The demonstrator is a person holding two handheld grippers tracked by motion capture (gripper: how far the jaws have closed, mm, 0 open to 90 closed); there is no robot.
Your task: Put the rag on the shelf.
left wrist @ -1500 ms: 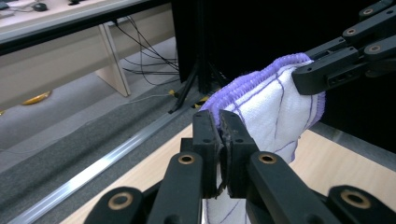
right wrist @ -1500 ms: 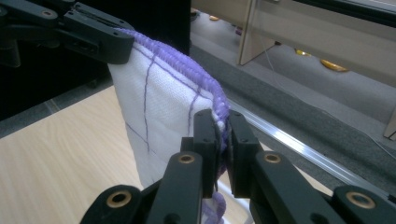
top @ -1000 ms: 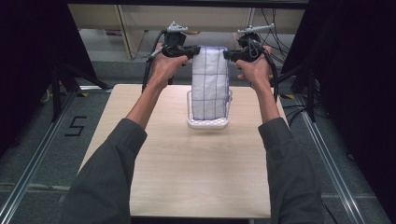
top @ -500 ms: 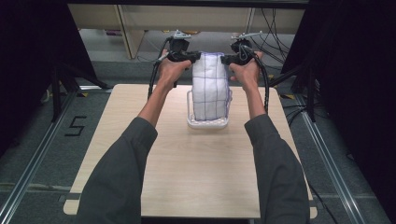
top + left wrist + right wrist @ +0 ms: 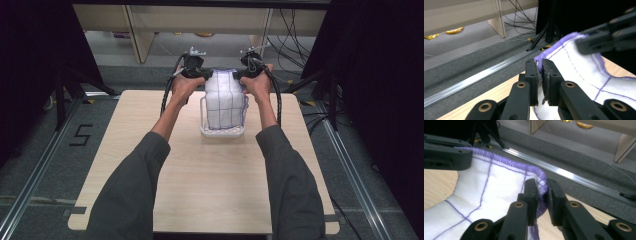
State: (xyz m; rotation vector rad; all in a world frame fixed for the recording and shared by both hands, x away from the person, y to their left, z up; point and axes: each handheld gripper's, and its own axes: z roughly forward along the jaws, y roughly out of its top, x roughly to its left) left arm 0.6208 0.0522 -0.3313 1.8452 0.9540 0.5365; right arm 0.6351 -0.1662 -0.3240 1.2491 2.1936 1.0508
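- In the high view, your left gripper (image 5: 209,76) sits at upper centre of the frame, at the top left corner of the white cloth (image 5: 225,100) with purple grid lines.
- Your right gripper (image 5: 237,76) is just to its right in that view, at the cloth's top right corner.
- The cloth hangs between the two grippers and drops into the white basket (image 5: 204,131), which stands on the far half of the wooden table (image 5: 210,185), a little above the middle of the picture.
- In the left gripper view, your jaws rise from the bottom centre and the left gripper (image 5: 541,72) pinches the purple-stitched hem of the cloth (image 5: 584,70); the pads press on the fabric.
- In the right gripper view, the right gripper (image 5: 541,195) has the hem corner of the cloth (image 5: 496,185) between its pads. Its jaws have just been opening: a narrow gap shows at the right pad, and the hem lies against the left one.
- The left gripper's jaws have also just eased open slightly, with the cloth between them.
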